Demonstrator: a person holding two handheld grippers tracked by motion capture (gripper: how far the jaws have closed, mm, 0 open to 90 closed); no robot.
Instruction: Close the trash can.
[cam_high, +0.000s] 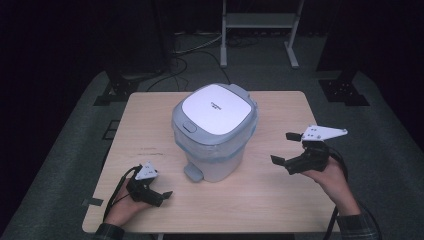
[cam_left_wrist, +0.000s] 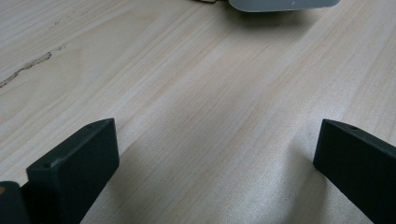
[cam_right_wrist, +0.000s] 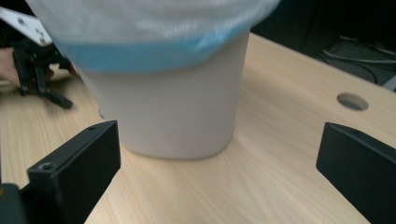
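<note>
We see small dark lettering, too tiny to read, on the pedal bin's (cam_high: 215, 131) white lid (cam_high: 216, 108), while our left gripper (cam_high: 159, 196) and right gripper (cam_high: 284, 148) both stand released, grasping nothing.

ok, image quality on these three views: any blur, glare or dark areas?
High view: table evenly lit, surroundings nearly black, mild sheen on the bin lid. Left gripper view: sharp wood grain, soft shadows by the left gripper. Right gripper view: bin and its blue-edged liner smeared by blur, background dark.
</note>
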